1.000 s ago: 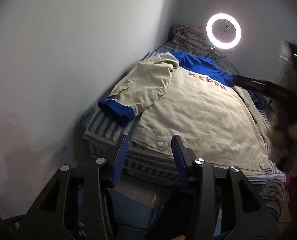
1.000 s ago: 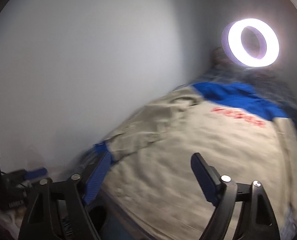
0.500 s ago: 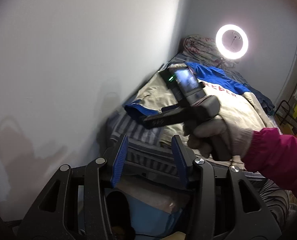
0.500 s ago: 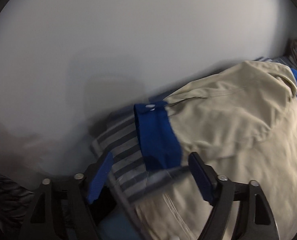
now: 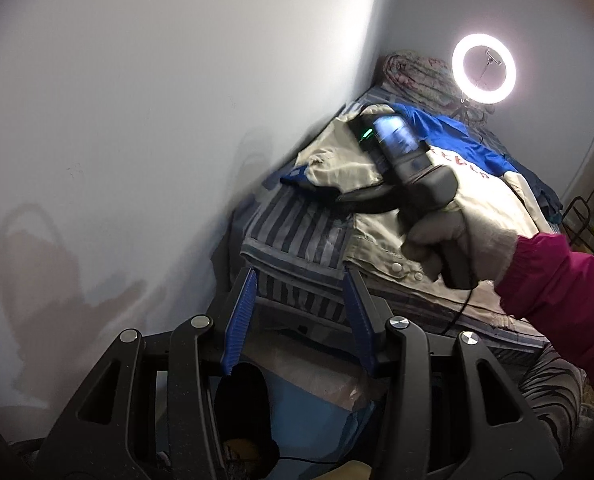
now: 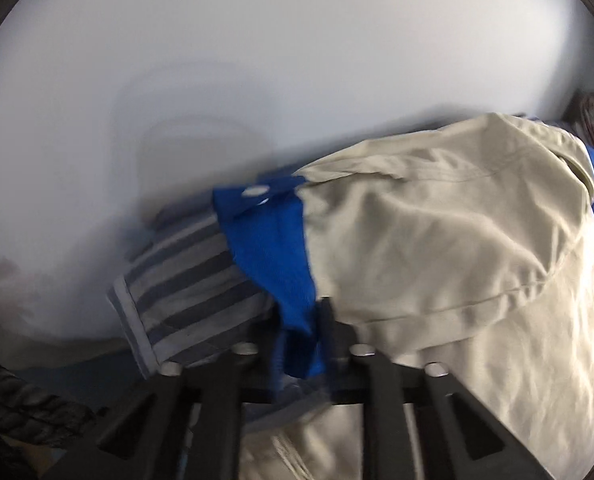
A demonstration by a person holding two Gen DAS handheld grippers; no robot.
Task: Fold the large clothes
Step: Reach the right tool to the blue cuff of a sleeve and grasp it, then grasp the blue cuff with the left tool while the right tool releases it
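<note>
A beige jacket [image 5: 489, 208] with blue shoulders and red lettering lies back-up on a striped bed [image 5: 297, 236]. Its left sleeve [image 6: 437, 240] is folded over the body and ends in a blue cuff [image 6: 269, 248]. My right gripper [image 6: 301, 344] is shut on the lower edge of that cuff; in the left wrist view it [image 5: 337, 198] reaches in over the jacket, held by a gloved hand. My left gripper [image 5: 299, 312] is open and empty, hovering off the bed's near corner.
A grey wall [image 5: 157, 120] runs along the bed's left side. A lit ring light [image 5: 484, 68] and a rolled quilt [image 5: 417, 76] stand at the far end. A blue and brown bundle [image 5: 317, 384] lies under the bed's near edge.
My right gripper has moved in over the sleeve and closed on the blue cuff. My left gripper has drawn back and stays open.
</note>
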